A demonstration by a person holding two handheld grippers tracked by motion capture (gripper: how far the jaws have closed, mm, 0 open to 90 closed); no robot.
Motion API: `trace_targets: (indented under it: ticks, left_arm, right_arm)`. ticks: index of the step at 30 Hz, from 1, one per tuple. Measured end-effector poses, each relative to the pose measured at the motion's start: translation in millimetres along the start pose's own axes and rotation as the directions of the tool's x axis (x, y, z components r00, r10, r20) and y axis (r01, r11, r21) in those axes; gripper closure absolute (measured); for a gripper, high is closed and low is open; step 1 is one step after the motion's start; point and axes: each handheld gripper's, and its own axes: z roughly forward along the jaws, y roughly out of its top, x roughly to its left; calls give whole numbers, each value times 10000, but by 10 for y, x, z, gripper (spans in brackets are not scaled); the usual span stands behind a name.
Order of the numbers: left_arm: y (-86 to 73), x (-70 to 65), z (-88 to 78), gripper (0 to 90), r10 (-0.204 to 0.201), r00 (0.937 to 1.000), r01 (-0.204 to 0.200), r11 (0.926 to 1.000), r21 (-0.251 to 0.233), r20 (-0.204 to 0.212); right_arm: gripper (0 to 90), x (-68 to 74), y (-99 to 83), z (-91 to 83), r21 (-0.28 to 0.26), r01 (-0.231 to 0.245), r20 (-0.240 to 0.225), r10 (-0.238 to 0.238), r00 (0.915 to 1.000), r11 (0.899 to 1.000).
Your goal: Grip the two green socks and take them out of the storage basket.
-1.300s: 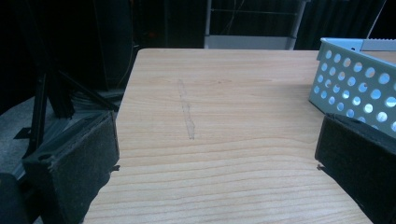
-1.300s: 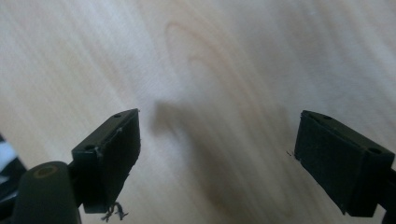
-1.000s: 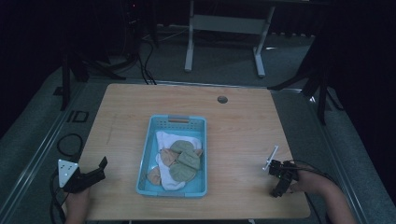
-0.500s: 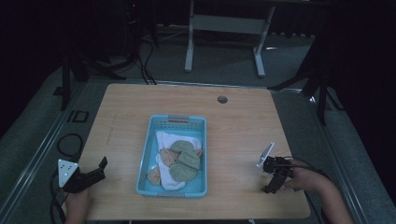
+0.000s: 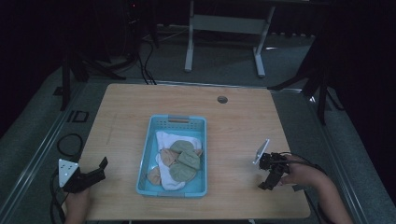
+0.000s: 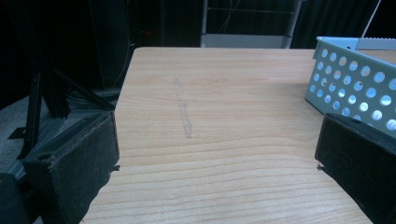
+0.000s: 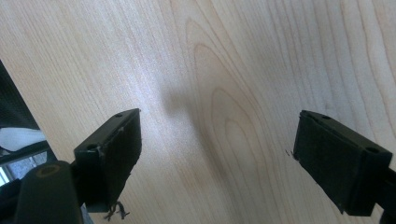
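— Since a second ago our right gripper (image 5: 269, 177) is coming in from the table's right edge toward the middle, and it is tilting nose-down as it goes; our left gripper (image 5: 88, 175) is staying where it was, near the front left corner.

— Agreed. Are we holding anything yet?

— No. In the right gripper view the two black jaws are standing wide apart over bare wood, with nothing between them. In the left gripper view the jaws are also spread wide, pointing across the table (image 6: 219, 116), with the perforated wall of the blue basket (image 6: 348, 79) sitting off to one side.

— So where are the things we are working toward?

— They are lying in the blue basket (image 5: 173, 189) in the middle of the table: a heap of small cloth pieces (image 5: 180, 158), white underneath, green and tan on top. None of them is lying outside it on the wood.

— Then how far along are we judging ourselves?

— We are at the very start, we think. Nothing is being gripped, nothing is being lifted, and the heap is looking undisturbed. The right gripper is sitting near the basket's right side but well apart from it, so the approach is only partly made.

— And what is left?

— Nearly all of it: we are still needing to reach over the rim, close on one piece, and bring it out. The left gripper is waiting near the basket's left side, perhaps to steady it.
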Motion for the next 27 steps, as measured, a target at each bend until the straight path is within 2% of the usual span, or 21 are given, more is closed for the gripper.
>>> trace_targets:
  ticks: [9, 12, 18, 27]
  left_arm:
    - [-1, -3, -1, 0, 58, 10000, -58, 10000, -16, 52]
    - [-4, -14, -7, 0, 191, 9997, -192, 9998, -104, -134]
    - [-4, -7, -5, 0, 176, 9998, -175, 9998, -81, 63]
    - [-1, -2, -2, 0, 126, 9998, -125, 9999, -41, 122]
  right_arm:
    - [151, -5, 114, -76, 60, 180, 27, -180, 9998, 9998]
    - [151, 3, 168, -111, 24, 250, 58, -250, 9997, 9997]
    - [151, 13, 295, -173, 53, 471, 104, -471, 9988, 9989]
    - [155, 39, 485, -246, 99, 853, 191, -855, 9962, 9963]
